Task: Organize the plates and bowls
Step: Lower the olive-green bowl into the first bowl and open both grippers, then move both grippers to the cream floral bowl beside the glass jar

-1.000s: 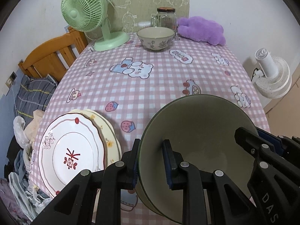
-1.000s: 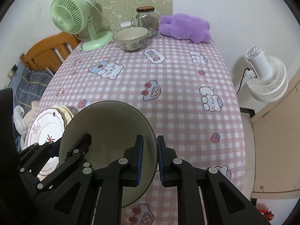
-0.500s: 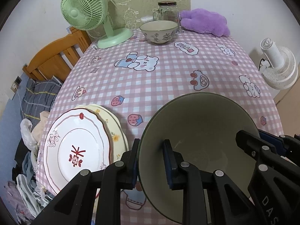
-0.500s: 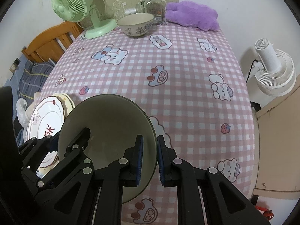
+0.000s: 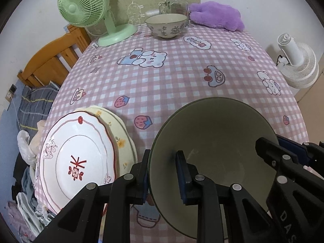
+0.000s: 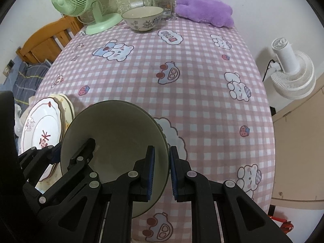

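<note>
Green bowl [image 5: 212, 141] gripped at opposite rims — left gripper [image 5: 162, 174] and right gripper [image 6: 162, 168] both clamped on it — beside stacked plates [image 5: 81, 158].

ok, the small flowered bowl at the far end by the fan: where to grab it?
Take the flowered bowl by its rim, coming from above on the near side, one finger inside, one outside. It stands upright and open; the jar and green fan crowd its far side.

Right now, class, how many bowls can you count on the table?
2. A large green bowl sits at the near edge, gripped on opposite rims by both grippers. A small floral bowl stands at the far end, before the glass jar. None appears hidden.
</note>
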Available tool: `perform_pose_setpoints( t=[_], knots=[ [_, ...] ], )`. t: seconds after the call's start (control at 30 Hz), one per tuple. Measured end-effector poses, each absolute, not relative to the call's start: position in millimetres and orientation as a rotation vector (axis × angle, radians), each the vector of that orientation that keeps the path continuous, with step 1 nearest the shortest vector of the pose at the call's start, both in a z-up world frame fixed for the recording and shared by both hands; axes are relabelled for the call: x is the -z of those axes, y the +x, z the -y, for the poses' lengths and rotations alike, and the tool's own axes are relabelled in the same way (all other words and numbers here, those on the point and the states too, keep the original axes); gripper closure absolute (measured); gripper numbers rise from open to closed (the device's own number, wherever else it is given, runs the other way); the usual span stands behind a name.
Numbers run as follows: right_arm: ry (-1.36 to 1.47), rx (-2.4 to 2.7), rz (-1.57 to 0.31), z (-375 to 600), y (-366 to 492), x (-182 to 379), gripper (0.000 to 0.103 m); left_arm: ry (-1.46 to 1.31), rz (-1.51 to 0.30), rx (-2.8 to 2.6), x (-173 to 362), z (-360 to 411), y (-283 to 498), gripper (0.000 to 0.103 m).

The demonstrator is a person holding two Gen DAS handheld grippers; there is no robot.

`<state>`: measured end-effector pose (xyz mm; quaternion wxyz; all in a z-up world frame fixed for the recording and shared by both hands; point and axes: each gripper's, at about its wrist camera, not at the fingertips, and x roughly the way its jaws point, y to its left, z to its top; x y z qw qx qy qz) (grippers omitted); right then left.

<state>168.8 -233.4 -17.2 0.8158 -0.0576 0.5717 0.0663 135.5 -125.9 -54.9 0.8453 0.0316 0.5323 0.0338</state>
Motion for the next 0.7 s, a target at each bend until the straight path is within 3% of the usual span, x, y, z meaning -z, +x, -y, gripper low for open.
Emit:
perform_pose_setpoints(
  t=[0.23, 0.33, 0.4, 0.57, 0.7],
  knots=[
    [-0.107, -0.091, -1.197, 232, 162, 16, 0.085, 0.035, -1.123, 0.035, 52, 122, 129, 0.064],
    [-0.09, -0.077, -1.191, 233, 157, 13, 0.083, 0.028, -1.122, 0.093, 48, 121, 125, 0.05],
    [-0.061, -0.091, -1.187, 231, 151, 10, 0.067, 0.041, -1.119, 0.118, 46, 123, 122, 0.04],
    [-0.042, -0.063, -1.176, 226, 140, 4, 0.045, 0.035, -1.135, 0.173, 43, 118, 119, 0.025],
    [-0.016, -0.045, -1.173, 223, 134, 0, 0.039, 0.049, -1.123, 0.224, 36, 116, 115, 0.017]
  ],
)
